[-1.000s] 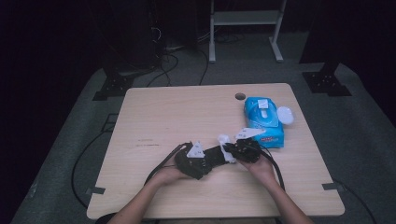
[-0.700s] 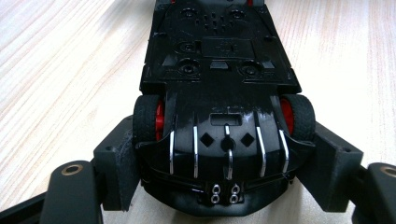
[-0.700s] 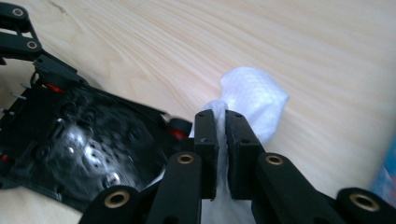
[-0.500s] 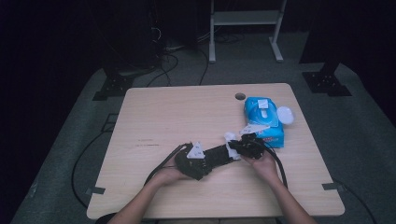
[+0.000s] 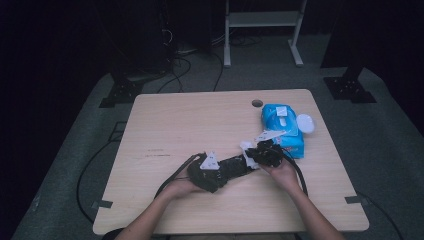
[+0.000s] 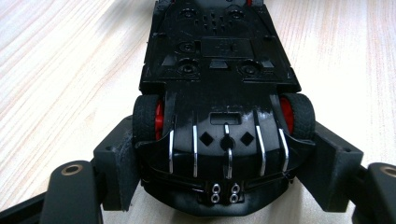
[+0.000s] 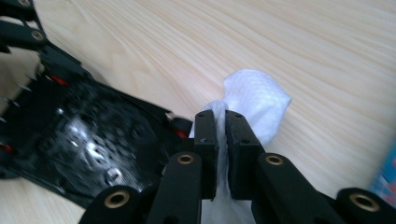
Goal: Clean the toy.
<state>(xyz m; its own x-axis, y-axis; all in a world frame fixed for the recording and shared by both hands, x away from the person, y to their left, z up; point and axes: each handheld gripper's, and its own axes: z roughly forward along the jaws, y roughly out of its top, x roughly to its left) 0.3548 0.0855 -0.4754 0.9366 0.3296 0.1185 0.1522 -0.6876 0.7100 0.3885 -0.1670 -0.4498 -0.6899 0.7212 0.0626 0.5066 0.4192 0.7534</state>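
Light wood bench [image 5: 180, 125], mostly bare, with a small round cable hole [image 5: 257, 103] close to the far edge. Over by the right edge there's a blue pack of wipes [image 5: 280, 120] lying flat, and a white round lid [image 5: 305, 123] right beside it, touching or nearly. Grey carpet floor [image 5: 390, 150] all around, with black cables [image 5: 175, 60] trailing past the far left corner.

Both forearms are bare, no sleeves. The left gripper [image 5: 220, 170] and right gripper [image 5: 267, 152] are black, each topped with a pale three-cornered plate and trailing a black cable. Up close, their blocky jaws have brass-ringed pivot holes.
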